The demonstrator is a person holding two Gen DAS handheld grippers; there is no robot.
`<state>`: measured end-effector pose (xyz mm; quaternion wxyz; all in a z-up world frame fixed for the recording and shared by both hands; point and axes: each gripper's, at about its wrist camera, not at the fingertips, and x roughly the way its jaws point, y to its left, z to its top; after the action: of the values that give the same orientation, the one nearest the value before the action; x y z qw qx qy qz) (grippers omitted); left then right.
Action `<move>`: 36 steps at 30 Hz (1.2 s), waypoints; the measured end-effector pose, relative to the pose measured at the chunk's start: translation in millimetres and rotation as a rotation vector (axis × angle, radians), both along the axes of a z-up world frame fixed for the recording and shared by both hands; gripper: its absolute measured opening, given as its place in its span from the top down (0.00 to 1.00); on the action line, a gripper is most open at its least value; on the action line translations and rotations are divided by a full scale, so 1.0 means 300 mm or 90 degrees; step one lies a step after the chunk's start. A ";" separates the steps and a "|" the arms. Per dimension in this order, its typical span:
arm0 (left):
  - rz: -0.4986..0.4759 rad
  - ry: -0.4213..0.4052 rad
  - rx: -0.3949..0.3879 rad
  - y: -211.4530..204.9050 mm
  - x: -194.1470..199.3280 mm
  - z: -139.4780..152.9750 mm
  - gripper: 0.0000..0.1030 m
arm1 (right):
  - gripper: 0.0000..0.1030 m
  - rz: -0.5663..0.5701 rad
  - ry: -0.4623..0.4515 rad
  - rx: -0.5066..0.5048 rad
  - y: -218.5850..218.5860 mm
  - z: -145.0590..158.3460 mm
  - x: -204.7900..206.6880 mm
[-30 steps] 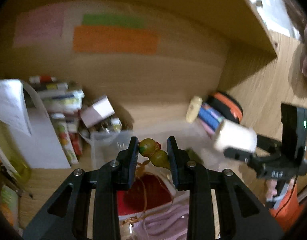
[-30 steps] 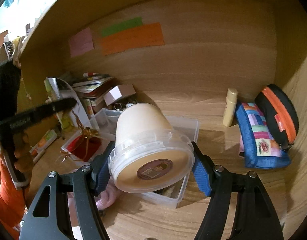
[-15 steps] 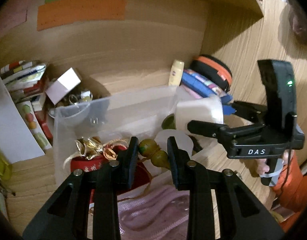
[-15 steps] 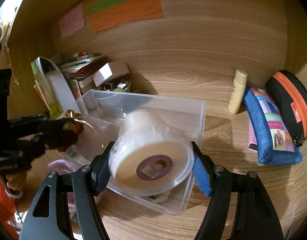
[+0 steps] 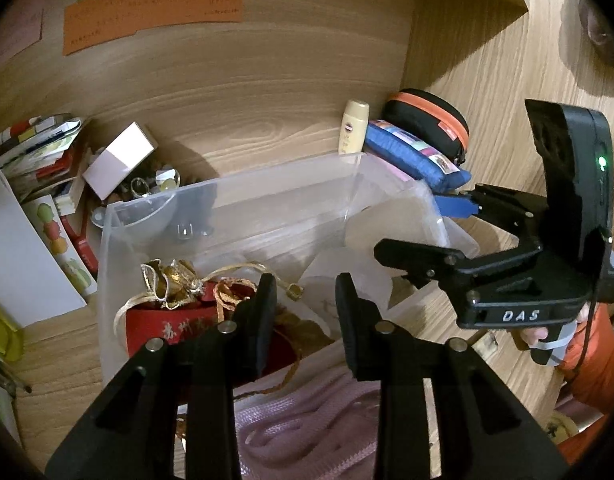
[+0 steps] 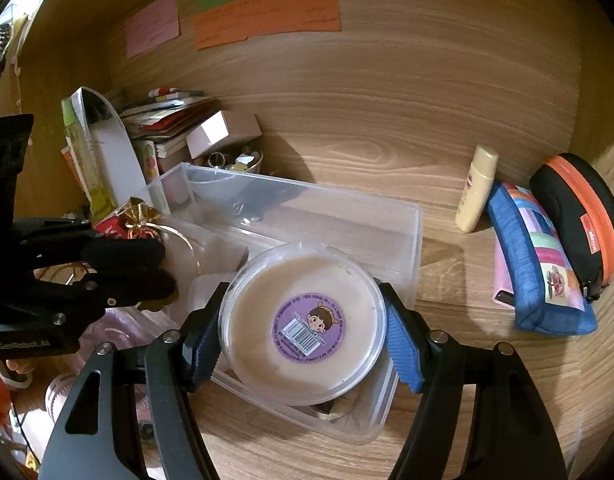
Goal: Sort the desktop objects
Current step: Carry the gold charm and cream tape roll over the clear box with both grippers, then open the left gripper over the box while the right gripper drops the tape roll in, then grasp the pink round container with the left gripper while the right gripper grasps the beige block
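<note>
"DAS" on the right gripper (image 5: 453, 228); "GenRobot.AI" on the left gripper (image 6: 163, 268).

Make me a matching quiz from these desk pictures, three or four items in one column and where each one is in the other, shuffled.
Items
1. round cream tub
2. sunscreen bottle
3. orange sticky note
4. gold-tied red pouch

Places
A. stuck on the wooden back wall
B. lying inside the clear plastic bin
C. gripped in the right claw
D. leaning against the back wall beside the blue patchwork pouch

Pairs: 1-C, 2-D, 3-A, 4-B
</note>
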<state>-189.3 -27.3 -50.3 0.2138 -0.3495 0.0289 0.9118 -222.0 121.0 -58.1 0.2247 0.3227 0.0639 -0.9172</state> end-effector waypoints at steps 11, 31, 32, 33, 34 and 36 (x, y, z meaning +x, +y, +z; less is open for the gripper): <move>0.061 0.067 -0.013 -0.037 0.038 0.057 0.43 | 0.19 0.040 0.120 0.076 -0.074 0.029 0.110; 0.172 0.145 -0.032 -0.110 0.273 0.170 0.02 | 0.01 -0.005 0.090 -0.024 0.048 0.133 0.177; 0.173 0.142 -0.029 -0.113 0.284 0.166 0.02 | 0.00 -0.008 0.091 -0.029 0.059 0.137 0.189; 0.172 0.137 -0.030 -0.114 0.293 0.159 0.02 | 0.00 -0.013 0.091 -0.035 0.072 0.138 0.207; 0.172 0.133 -0.031 -0.114 0.302 0.153 0.02 | 0.00 -0.016 0.089 -0.037 0.080 0.137 0.219; 0.173 0.123 -0.034 -0.109 0.318 0.137 0.02 | 0.00 -0.018 0.078 -0.032 0.091 0.128 0.241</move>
<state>-94.0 -60.1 -9.3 0.0758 -0.2667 0.0258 0.9604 -149.6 148.4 -19.8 0.2152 0.2607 0.0499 -0.9398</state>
